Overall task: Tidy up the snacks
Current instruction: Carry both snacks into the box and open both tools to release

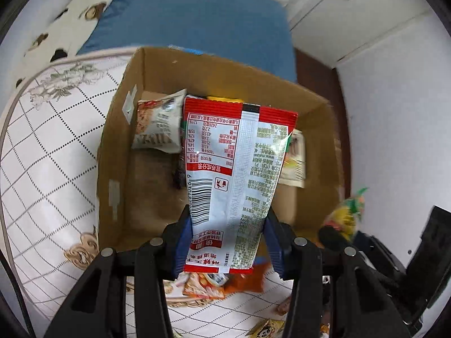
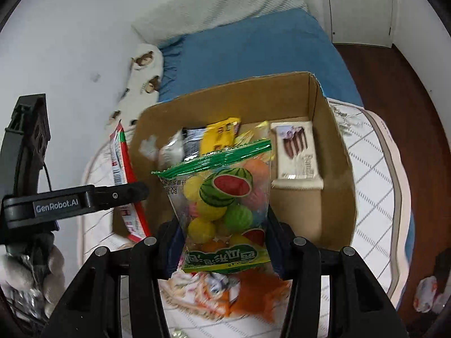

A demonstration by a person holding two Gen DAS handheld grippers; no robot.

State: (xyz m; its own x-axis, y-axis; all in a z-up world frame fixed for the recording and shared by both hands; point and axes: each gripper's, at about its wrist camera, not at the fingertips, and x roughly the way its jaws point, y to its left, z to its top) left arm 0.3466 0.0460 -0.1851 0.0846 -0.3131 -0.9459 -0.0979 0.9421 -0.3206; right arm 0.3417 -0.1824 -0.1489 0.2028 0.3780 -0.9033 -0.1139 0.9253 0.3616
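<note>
Left wrist view first: the left hand-held gripper pinches a red and white snack packet by its lower part, blue pads pressed to both side edges. The packet's long axis runs straight out along the fingers, so its free end hangs over the open cardboard box. Under that end lie a grey and white packet against the box's left wall and a pale one toward the right wall. The box sits on a white quilted surface, with more loose snacks on it below the fingers.

Right wrist view: the right hand-held gripper is clamped on a clear bag of fruit-shaped candies, again held low with its green-striped top pointing ahead over the box. A yellow packet and a chocolate wafer pack already rest inside. The other tool appears at the left edge, beside the box's left wall, with its packet's red edge showing.

Both loads lie ahead of and above the box opening, side by side, the left near the left wall and the right nearer the middle. Neither hand looks clearly closer. Judging by this, the coming move is a drop into the box, each from its own side.
</note>
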